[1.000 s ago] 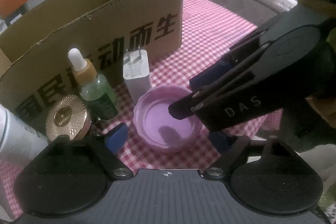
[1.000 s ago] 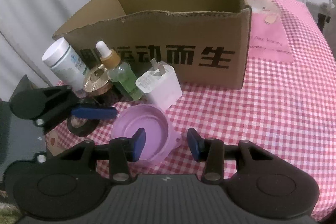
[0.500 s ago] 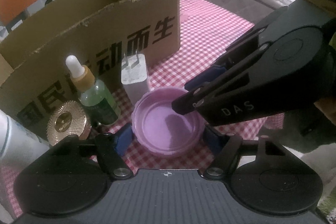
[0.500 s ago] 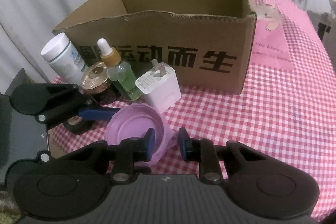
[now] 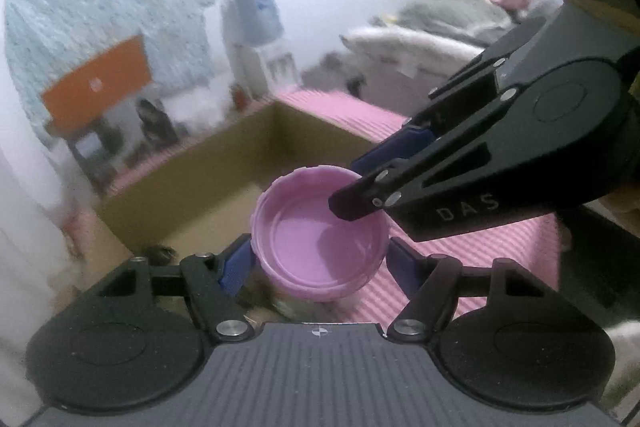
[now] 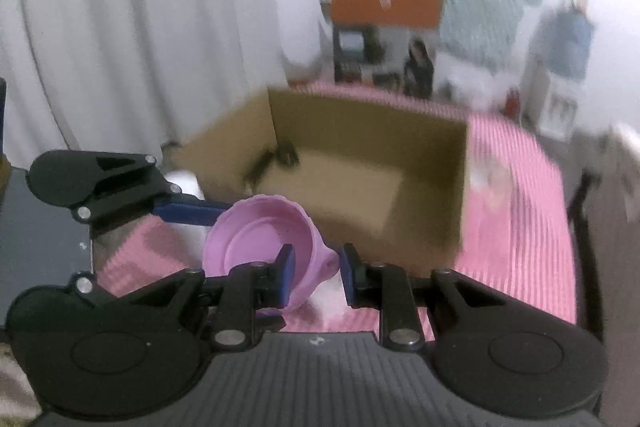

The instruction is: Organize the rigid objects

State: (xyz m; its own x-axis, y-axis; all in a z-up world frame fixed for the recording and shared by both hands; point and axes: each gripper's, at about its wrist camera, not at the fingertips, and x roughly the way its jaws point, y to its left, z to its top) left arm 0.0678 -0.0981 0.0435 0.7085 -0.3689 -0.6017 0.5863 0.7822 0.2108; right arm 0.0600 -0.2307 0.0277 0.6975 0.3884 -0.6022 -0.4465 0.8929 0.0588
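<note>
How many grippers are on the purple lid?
2. Left gripper spans the purple lid across its width; right gripper pinches its rim, one finger inside.

1. I see a pale purple lid (image 5: 320,247).
2. My left gripper (image 5: 320,259) and right gripper (image 6: 316,273) are black with blue pads (image 6: 286,275).
3. The cardboard box (image 6: 360,147) is plain brown.
4. The tablecloth (image 6: 520,207) is pink-and-white checked.
5. The curtain (image 6: 100,27) is white.

We see the lid (image 5: 320,247) between the left gripper (image 5: 320,263) pads, before the cardboard box (image 5: 192,187); the right gripper (image 6: 316,275) clamps its right rim.
</note>
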